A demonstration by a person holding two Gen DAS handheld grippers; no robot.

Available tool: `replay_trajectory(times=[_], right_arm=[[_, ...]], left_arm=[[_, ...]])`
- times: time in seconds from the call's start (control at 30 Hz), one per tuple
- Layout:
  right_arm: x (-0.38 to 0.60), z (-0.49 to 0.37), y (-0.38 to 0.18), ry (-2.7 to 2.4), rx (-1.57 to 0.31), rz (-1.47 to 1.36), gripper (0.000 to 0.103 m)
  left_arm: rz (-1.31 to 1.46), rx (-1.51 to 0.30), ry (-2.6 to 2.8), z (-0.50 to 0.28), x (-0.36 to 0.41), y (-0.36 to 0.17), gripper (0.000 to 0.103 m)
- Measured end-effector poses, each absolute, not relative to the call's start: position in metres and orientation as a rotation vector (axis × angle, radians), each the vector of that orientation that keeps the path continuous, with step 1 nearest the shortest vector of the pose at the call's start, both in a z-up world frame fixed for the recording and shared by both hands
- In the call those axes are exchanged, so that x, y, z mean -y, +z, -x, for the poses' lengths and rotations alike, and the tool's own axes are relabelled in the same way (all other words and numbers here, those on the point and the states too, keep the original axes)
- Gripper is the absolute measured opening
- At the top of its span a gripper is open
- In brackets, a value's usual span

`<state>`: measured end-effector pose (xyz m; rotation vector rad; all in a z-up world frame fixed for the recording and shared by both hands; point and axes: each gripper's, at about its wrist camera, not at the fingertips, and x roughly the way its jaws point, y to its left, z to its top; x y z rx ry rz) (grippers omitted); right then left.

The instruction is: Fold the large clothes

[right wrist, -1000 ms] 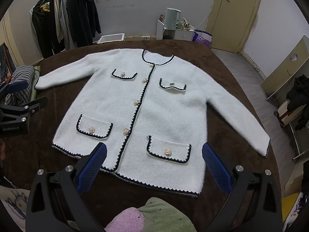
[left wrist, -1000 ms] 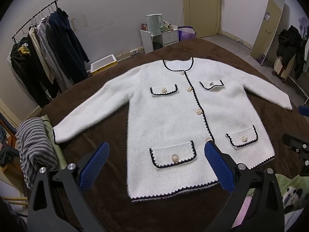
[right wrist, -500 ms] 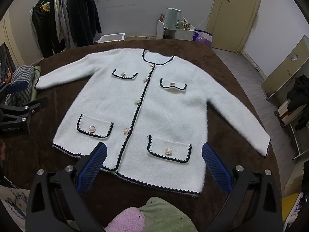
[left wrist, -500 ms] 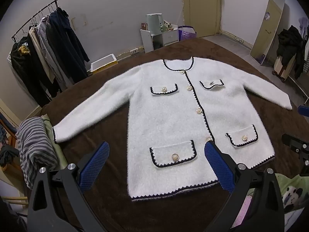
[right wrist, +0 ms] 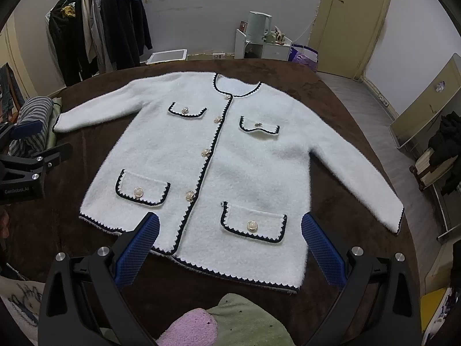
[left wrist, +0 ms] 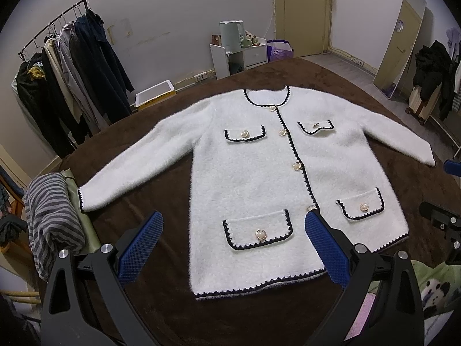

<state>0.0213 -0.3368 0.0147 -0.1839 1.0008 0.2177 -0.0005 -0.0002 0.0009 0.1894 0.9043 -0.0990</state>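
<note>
A white fuzzy cardigan [left wrist: 250, 178] with black trim, pearl buttons and several pockets lies flat, face up and buttoned, on the brown table [left wrist: 144, 219], sleeves spread out to both sides. It also shows in the right wrist view [right wrist: 247, 161]. My left gripper [left wrist: 233, 245] is open and empty, held above the hem over the lower left pocket. My right gripper [right wrist: 230, 245] is open and empty, held above the hem over the lower right pocket. Neither touches the cardigan.
A striped grey garment [left wrist: 49, 216] lies at the table's left edge. Green and pink clothes [right wrist: 230, 320] lie at the near edge. A clothes rack [left wrist: 72, 86], a white side cabinet [left wrist: 236, 54] and a leaning mirror [left wrist: 400, 43] stand around the table.
</note>
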Motion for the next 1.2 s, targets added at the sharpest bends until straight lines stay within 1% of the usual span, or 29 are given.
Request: replay_trajectory(times=[1.2], right_arm=[[0.3393, -0.0201, 0.016, 0.216, -0.996, 0.176, 0.097]], left_arm=[[-0.191, -0.901, -0.098, -0.0002, 0.0017, 0.0045, 0.097]])
